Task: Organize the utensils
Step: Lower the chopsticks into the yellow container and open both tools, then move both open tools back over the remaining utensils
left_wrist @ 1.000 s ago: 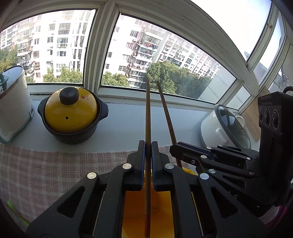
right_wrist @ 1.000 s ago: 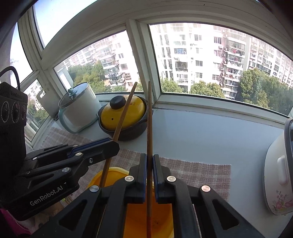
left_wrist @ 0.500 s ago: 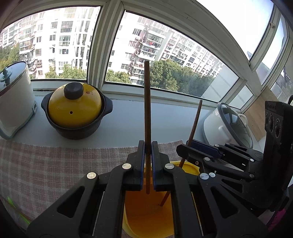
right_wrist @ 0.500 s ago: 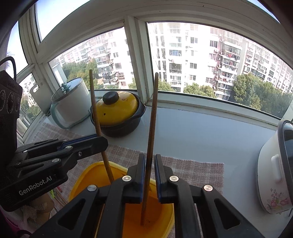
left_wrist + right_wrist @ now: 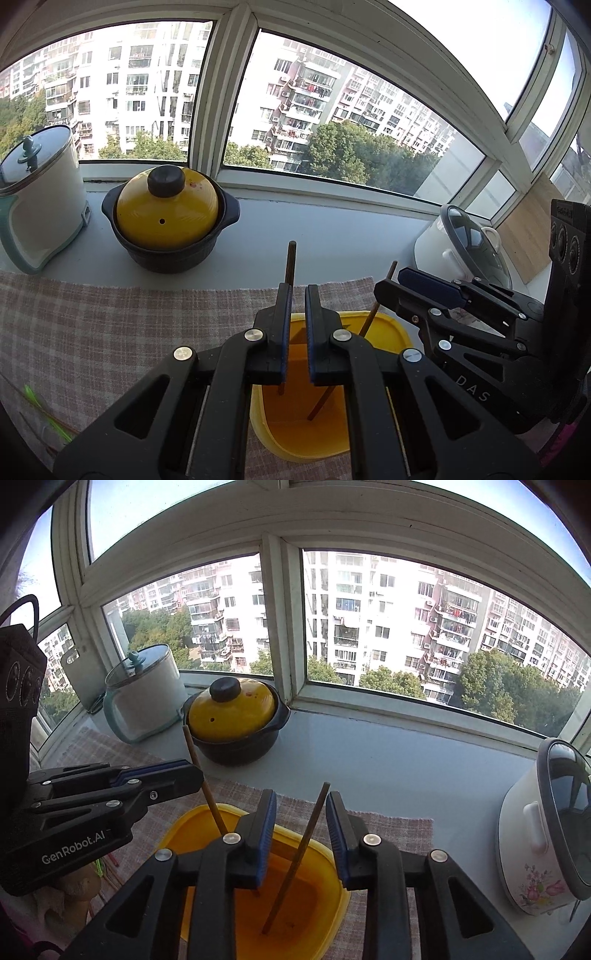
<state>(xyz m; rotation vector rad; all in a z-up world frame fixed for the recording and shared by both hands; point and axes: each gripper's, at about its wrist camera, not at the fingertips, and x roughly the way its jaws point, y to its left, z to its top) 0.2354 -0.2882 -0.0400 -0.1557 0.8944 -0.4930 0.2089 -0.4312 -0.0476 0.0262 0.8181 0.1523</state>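
A yellow plastic tub stands on the checked cloth below both grippers. Two brown chopsticks stand in it with their tips on the bottom. One chopstick stands by my left gripper, whose jaws are slightly apart and do not clamp it. The other chopstick leans free between the wide-open jaws of my right gripper. Each gripper shows at the side of the other's view.
A yellow-lidded black pot and a white kettle stand on the sill at the back left. A white rice cooker stands at the right. Green and brown sticks lie on the cloth at left.
Both grippers lowered their chopsticks into the yellow tub and opened. The chopsticks now stand loose in the tub, and the right jaws have spread wide.
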